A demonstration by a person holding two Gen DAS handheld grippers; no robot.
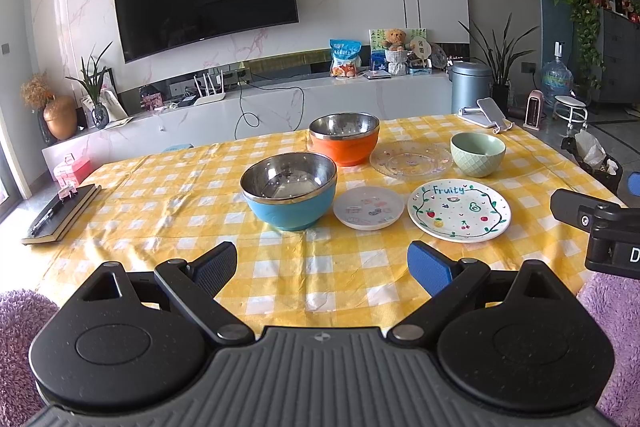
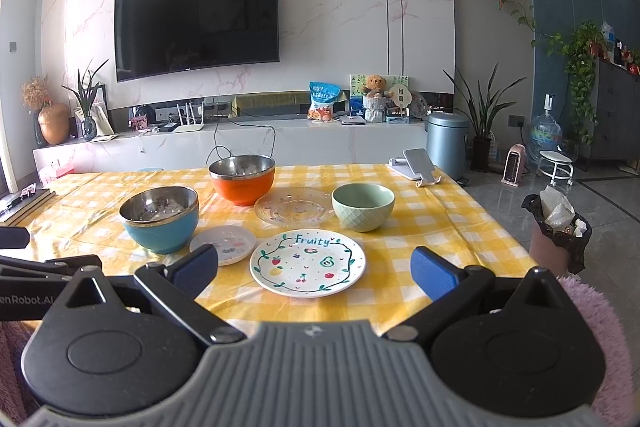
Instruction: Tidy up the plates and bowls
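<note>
Fingers (image 1: 430, 269) of our left gripper (image 1: 322, 267) and right gripper (image 2: 316, 273) are spread wide, empty, above the near counter (image 1: 160, 187) edge, before the Fruity plate (image 2: 307, 261).

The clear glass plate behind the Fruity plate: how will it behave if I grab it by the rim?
The clear glass plate lies flat and shallow on the tablecloth, so getting a finger under its rim looks awkward. It is probably rigid, slick and breakable. The green bowl sits close on its right, so a push may knock them together.
</note>
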